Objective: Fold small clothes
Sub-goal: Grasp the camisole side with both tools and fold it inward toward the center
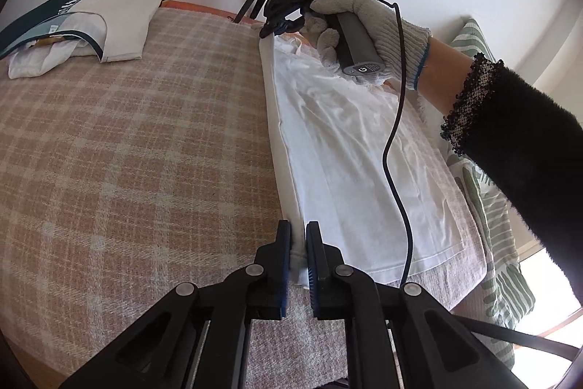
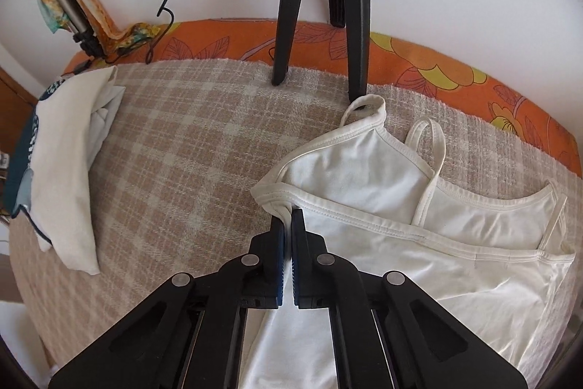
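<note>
A white camisole point(image 1: 349, 148) lies on the checked blanket point(image 1: 127, 141), its left side lifted and folded over along a long edge. My left gripper point(image 1: 298, 236) is shut on the folded edge near the hem. My right gripper point(image 2: 288, 217) is shut on the camisole's point(image 2: 364, 199) top edge by the armhole; its thin straps point(image 2: 430, 148) lie toward the far side. In the left wrist view the right gripper point(image 1: 280, 24) shows at the far end of the garment, held by a gloved hand point(image 1: 368, 24).
A pile of folded clothes point(image 1: 73, 24) sits at the blanket's far left, also in the right wrist view point(image 2: 65, 163). Black tripod legs point(image 2: 320, 6) stand at the far edge by the wall. A green-striped cushion point(image 1: 499, 243) lies to the right. A cable point(image 1: 397, 141) hangs over the camisole.
</note>
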Available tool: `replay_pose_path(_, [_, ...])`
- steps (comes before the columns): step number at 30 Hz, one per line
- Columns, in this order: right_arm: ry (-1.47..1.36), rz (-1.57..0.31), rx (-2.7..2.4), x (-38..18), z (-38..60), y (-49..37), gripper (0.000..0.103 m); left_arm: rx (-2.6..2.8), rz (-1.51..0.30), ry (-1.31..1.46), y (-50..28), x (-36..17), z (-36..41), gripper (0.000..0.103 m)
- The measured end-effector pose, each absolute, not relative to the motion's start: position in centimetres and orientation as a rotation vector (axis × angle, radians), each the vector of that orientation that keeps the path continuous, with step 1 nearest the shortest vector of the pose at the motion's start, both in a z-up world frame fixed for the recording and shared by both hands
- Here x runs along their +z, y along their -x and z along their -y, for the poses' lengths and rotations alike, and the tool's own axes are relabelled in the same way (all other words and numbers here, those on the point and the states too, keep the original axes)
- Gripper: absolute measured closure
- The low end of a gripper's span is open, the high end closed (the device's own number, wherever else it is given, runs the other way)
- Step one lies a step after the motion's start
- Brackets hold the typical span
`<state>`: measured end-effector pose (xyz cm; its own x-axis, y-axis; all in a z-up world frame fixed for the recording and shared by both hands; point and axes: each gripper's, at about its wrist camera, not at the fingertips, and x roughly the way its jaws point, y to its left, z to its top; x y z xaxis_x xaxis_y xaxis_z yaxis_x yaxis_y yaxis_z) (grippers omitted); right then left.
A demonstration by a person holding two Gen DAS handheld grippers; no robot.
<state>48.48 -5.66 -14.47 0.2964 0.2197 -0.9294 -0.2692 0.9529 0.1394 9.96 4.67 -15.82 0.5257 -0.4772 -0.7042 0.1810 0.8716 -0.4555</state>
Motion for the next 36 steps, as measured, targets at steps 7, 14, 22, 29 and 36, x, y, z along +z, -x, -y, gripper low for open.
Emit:
replay_pose_path(7, [-0.041,-1.166,0.343,-11.5,11.9,-47.3,0.101,-0.488,-0.921,0.296,-9.9,-14.5,-1.4,0.098])
replay_pose_path(14, [-0.055,-1.151,0.259,-12.6,15.8,-47.7,0.101,-0.576,-0.936,0.208,-10.7,-15.0,4.1,0.098])
replay_pose_path(22, [-0.012,-1.167,0.228,-15.3,15.9,-48.6,0.101,-0.621,-0.986,0.187,-12.1,-17.3,7.7,0.097])
replay_pose_path(29, [0.047,-1.191,0.192,-17.1,15.9,-49.3,0.101,-0.652,-1.029,0.125,-12.5,-18.9,9.8,0.08])
replay_pose_path(36, [0.001,-1.145,0.162,-14.6,19.4,-48.1,0.087,-0.621,-0.996,0.123,-11.4,-17.7,8.3,0.076])
